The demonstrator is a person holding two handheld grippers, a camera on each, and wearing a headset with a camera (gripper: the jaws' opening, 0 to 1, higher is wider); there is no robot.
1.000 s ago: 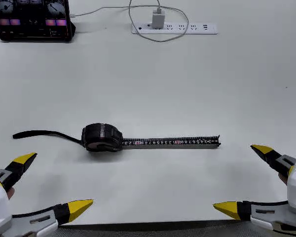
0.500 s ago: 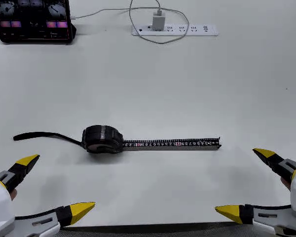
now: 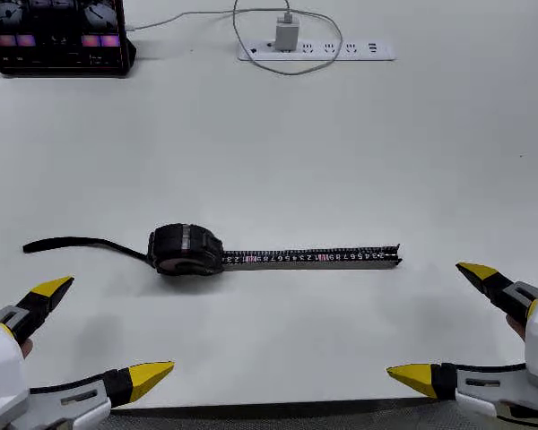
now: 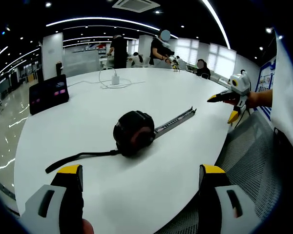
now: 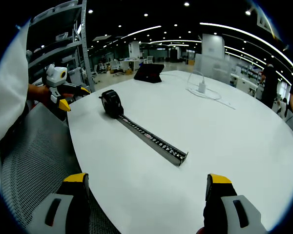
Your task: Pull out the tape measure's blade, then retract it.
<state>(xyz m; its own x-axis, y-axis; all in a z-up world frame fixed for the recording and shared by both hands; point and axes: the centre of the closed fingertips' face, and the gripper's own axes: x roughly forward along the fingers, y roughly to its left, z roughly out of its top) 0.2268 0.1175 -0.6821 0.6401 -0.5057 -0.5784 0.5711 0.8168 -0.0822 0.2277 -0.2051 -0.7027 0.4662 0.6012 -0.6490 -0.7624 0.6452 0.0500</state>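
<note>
A black tape measure [image 3: 186, 249] lies on the white table [image 3: 278, 161], its blade [image 3: 309, 257] pulled out to the right and lying flat, its black strap [image 3: 72, 244] trailing left. My left gripper [image 3: 103, 333] stands open at the near left edge, apart from the case [image 4: 133, 132], which lies ahead of its yellow-tipped jaws [image 4: 136, 178]. At the near right, my right gripper [image 3: 448, 324] is open too, with the blade's end hook [image 5: 180, 157] ahead of it and the case [image 5: 112, 103] farther off. Neither gripper touches anything.
A dark tablet [image 3: 58, 36] stands at the far left of the table. A white power strip [image 3: 318, 50] with a charger and cable lies at the back. The table's front edge [image 3: 278, 408] runs just below the grippers. People stand in the background [image 4: 158, 46].
Nothing has moved beyond a slight shift of the head camera; the tape measure and both open grippers hold their places.
</note>
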